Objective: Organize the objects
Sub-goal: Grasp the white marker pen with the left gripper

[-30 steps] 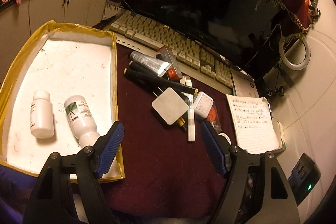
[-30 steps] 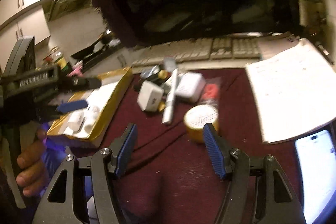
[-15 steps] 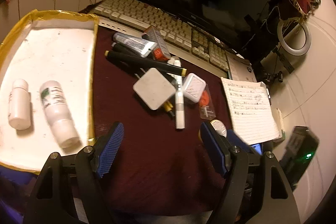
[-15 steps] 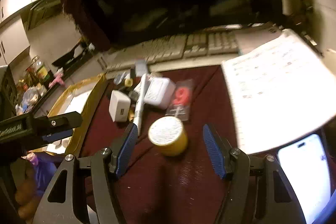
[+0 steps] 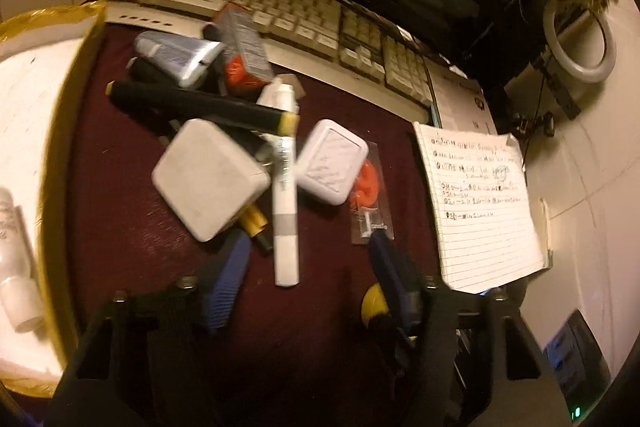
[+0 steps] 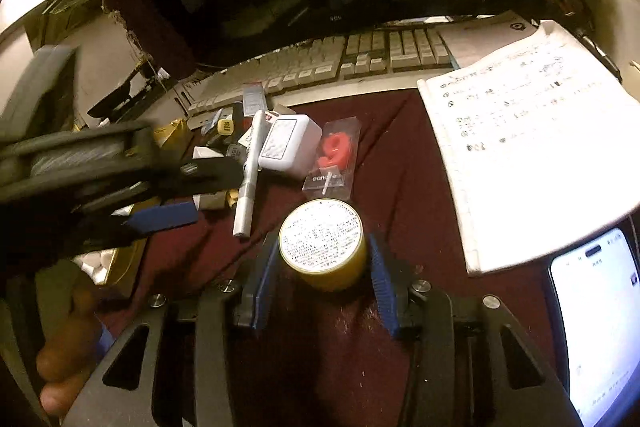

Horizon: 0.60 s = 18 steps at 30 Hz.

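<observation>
Worktop [image 5: 132,227]: covered with a dark red cloth; all positions below are given relative to the white pen.
White pen [image 5: 285,187]: lies lengthwise in the middle of the clutter, one end toward the keyboard, the other toward the left hand-held gripper.
Large white charger [image 5: 210,179]: just beside the pen on its left, resting on yellow-tipped items.
Small white charger [image 5: 333,161]: just beside the pen on its right, touching a clear packet with an orange piece [image 5: 366,187].
Black marker with yellow cap [image 5: 200,103]: crosses the pen's far end.
Tube [image 5: 180,61] and small box [image 5: 244,45]: beyond the pen, near the keyboard [image 5: 280,7].
Tray [image 5: 60,99]: well to the pen's left, yellow-edged, white inside, holding a white bottle [image 5: 16,267].
Notepad [image 5: 480,203]: well to the pen's right, handwriting on it.
Phone [image 6: 596,319]: beyond the notepad from the pen, screen lit.
Yellow round tin [image 6: 322,243]: near the pen's near end, to its right, upright with a printed white lid.
Left hand-held gripper [image 5: 306,267]: jaws have just been closing; released, pads straddle the pen's near end without pressing it.
Right hand-held gripper [image 6: 322,267]: jaws have just been closing; blue pads sit at either side of the tin, and whether they press it cannot be told.
Hand [image 6: 66,347]: at the left gripper's handle, seen from the right wrist.
</observation>
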{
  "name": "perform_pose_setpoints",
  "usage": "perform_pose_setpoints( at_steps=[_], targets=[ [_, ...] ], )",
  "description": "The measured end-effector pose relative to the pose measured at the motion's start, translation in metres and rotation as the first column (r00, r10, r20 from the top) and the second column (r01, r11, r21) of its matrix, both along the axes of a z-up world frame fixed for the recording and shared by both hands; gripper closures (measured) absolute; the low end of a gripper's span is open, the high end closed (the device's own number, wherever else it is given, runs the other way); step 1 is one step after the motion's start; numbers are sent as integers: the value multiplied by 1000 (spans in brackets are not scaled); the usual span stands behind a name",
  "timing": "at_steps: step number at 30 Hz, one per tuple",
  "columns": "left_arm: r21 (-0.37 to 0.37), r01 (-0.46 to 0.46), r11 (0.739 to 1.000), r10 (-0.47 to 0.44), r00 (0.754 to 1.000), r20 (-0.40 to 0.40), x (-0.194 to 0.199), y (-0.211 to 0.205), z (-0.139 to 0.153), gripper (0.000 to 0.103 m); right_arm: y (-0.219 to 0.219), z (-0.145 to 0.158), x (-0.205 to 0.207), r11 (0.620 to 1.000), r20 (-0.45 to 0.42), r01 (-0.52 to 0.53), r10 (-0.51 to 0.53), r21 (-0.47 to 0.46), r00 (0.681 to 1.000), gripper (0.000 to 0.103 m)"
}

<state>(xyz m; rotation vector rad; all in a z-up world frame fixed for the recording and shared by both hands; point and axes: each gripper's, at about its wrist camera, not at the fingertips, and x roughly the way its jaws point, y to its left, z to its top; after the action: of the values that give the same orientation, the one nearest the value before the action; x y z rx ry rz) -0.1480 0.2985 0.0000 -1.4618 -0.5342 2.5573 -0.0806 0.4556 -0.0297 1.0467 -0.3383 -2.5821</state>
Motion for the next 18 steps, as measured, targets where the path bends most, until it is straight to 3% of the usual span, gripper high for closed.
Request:
perform_pose_setpoints(
  at_steps=[4, 6, 8, 9, 12, 18],
  targets=[
    [-51, 9, 999, -8, 1000, 18, -13, 11, -5, 62, 5, -1, 6, 1000, -11, 0, 0, -28, 1000, 64],
    [-52, 4, 999, -2, 999, 43, -18, 11, -10, 78, 5, -1, 7, 1000, -10, 1, -1, -25, 1000, 64],
    [-116, -12, 993, 18, 999, 50, -19, 12, -13, 93, 6, -1, 8, 1000, -8, -2, 2, -23, 1000, 64],
    [-128, -16, 992, 22, 999, 48, -18, 12, -12, 94, 6, -1, 8, 1000, -7, -2, 2, -25, 1000, 64],
    [-76, -14, 997, 19, 998, 67, -6, -2, -12, 94, 6, 0, 9, 1000, -5, -5, 5, -27, 1000, 64],
    [-56, 33, 998, -28, 997, 72, 45, -29, -11, 94, 5, 1, 7, 999, 4, -8, 8, -43, 1000, 64]
  ],
)
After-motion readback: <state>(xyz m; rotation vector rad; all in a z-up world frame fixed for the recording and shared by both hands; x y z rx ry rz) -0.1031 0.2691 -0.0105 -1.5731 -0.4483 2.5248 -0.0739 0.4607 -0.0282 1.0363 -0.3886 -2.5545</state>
